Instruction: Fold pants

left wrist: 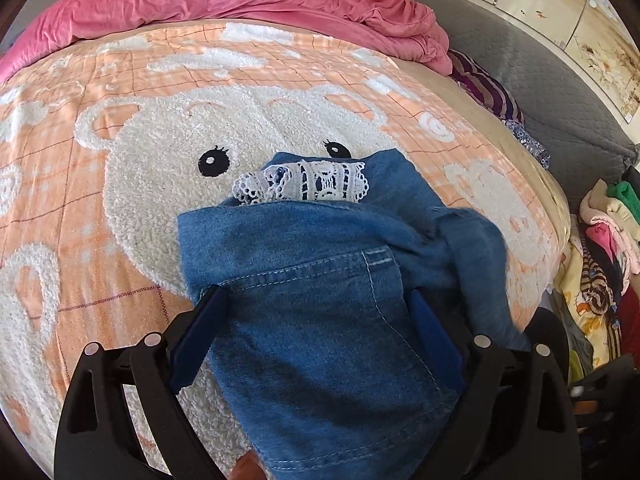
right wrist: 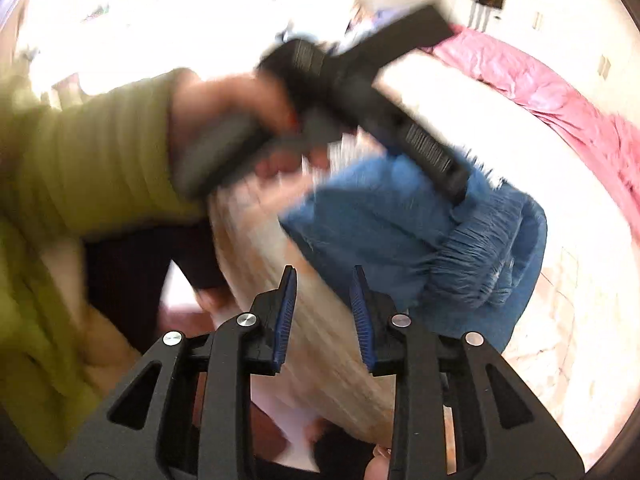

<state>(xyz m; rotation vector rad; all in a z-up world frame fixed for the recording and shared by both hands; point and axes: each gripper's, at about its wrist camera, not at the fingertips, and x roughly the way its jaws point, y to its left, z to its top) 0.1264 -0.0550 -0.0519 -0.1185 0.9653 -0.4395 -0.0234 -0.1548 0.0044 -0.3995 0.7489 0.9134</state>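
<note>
Blue denim pants [left wrist: 320, 264] with white lace trim [left wrist: 304, 184] lie folded over on the bear-patterned blanket [left wrist: 160, 152]. My left gripper [left wrist: 316, 300] has its blue pads wide apart with denim draped between and over them; the jaws stand open around the fabric. In the blurred right wrist view the pants [right wrist: 420, 232] lie bunched with the elastic waistband showing. My right gripper [right wrist: 324, 280] is open and empty, just short of the pants at the bed's edge. The other hand-held gripper [right wrist: 360, 92] reaches over the pants.
A pink quilt [left wrist: 248, 0] is heaped at the far end of the bed. A grey padded headboard [left wrist: 540, 80] and a pile of clothes [left wrist: 608, 240] stand at the right. The person in a green top [right wrist: 80, 168] stands at the bed's side.
</note>
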